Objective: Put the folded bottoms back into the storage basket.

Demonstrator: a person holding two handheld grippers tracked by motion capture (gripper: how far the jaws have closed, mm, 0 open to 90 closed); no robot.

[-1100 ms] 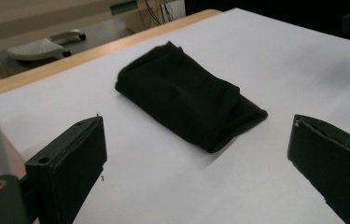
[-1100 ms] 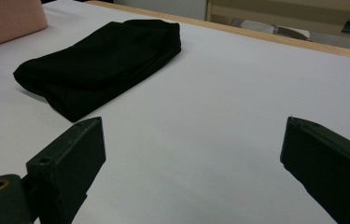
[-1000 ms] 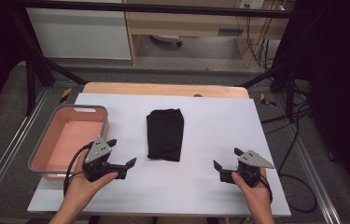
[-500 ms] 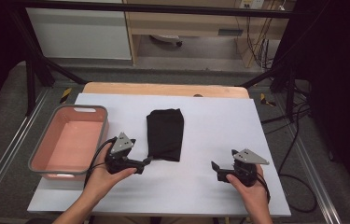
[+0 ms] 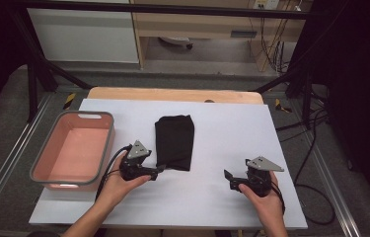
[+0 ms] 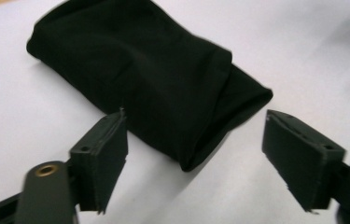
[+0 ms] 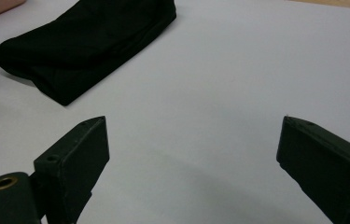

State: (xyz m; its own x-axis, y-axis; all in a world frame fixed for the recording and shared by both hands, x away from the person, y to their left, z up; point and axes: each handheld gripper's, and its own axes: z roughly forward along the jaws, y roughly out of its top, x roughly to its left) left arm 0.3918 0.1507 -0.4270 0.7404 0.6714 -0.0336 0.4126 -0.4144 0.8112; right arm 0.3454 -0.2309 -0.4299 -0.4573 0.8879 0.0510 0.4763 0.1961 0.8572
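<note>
At the near left corner of the folded black cloth (image 5: 174, 142) the left gripper (image 5: 159, 170) now sits, having moved in from beside the pink tub (image 5: 104, 148) toward the middle of the table (image 5: 232, 123) since a second ago; its jaws have just been closing, yet they are not clamped, standing apart with the corner of the cloth (image 6: 163, 88) between them and neither pad pressing on it. Near the front edge, toward the right, the right gripper (image 5: 228, 178) has kept its place, jaws spread wide over bare white surface with nothing between them. Both tools are matte black with blocky, flat-faced jaws (image 7: 77, 158). Soft, dull and creased, the cloth is a thick oblong bundle with rounded folds, lying mid-table just right of the rounded, grey-rimmed tub.
</note>
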